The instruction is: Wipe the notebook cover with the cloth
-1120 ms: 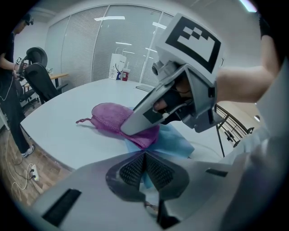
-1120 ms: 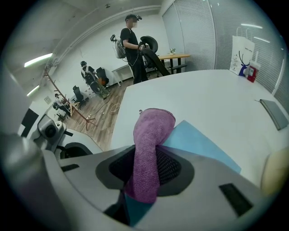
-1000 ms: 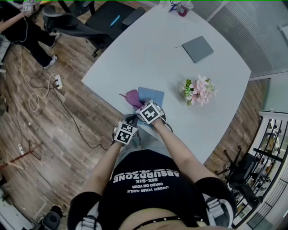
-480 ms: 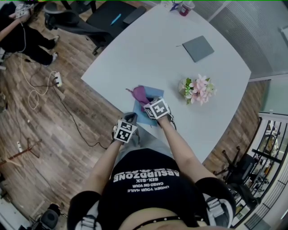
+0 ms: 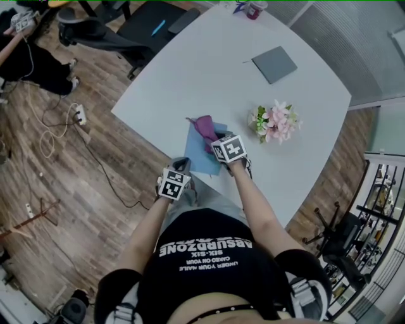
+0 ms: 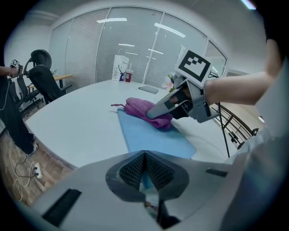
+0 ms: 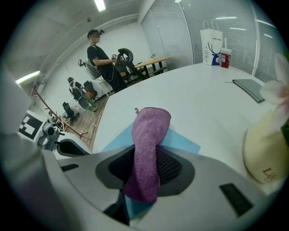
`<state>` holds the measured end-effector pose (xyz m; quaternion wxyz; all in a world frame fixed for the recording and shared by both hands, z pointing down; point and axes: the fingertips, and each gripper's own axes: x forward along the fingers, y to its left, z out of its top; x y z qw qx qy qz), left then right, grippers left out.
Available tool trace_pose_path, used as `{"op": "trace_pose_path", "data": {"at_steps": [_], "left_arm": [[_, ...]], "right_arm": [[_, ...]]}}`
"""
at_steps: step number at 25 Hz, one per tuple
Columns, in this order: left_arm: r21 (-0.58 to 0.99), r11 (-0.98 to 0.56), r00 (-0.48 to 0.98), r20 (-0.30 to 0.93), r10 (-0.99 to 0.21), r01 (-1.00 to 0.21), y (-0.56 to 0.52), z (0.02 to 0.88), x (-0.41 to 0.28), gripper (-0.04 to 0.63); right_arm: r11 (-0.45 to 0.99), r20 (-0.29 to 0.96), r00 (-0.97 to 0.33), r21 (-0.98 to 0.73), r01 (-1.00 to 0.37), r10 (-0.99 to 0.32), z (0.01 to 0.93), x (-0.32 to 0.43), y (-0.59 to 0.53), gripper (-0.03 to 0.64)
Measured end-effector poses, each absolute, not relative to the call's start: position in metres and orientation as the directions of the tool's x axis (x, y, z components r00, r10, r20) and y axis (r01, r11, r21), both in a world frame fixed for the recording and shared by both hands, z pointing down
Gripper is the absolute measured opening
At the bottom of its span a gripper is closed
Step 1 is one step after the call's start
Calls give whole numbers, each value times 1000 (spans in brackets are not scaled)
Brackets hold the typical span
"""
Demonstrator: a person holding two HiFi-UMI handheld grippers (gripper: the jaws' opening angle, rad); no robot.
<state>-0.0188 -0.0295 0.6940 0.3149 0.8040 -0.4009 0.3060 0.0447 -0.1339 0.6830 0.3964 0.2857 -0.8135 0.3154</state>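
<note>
A blue notebook (image 5: 197, 158) lies flat near the white table's front edge. A purple cloth (image 5: 205, 128) rests on its far part, bunched. My right gripper (image 5: 214, 143) is shut on the cloth and presses it on the cover; the cloth (image 7: 149, 135) hangs between its jaws over the blue notebook (image 7: 183, 143). My left gripper (image 5: 181, 167) sits at the notebook's near corner, jaws closed with a sliver of blue cover between them. From the left gripper view, the cloth (image 6: 141, 108) lies under the right gripper (image 6: 154, 113) on the notebook (image 6: 151, 134).
A pot of pink flowers (image 5: 275, 123) stands just right of the notebook. A grey folder (image 5: 274, 64) and a red cup (image 5: 254, 9) sit at the far end. Office chairs (image 5: 126, 28) and a person (image 7: 97, 49) are beyond the table's left edge (image 5: 136, 126).
My right gripper has dragged the purple cloth to the right and farther along the blue cover. The left gripper has stayed at the near corner.
</note>
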Motion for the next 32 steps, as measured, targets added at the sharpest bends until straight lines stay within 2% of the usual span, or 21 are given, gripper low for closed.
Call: {"op": "trace_pose_path", "data": {"at_steps": [16,32], "left_arm": [[247,-484,481,753,-449,-839,-30,695,-19,17],[243,-493,484,749,-452,-835,-30,697,-21,17]], "right_arm": [[492,814,-473,-276,-826,-337,682,105,-149,141],[478,816,-467,-277,-834,-341,684,109,-116,140]]}}
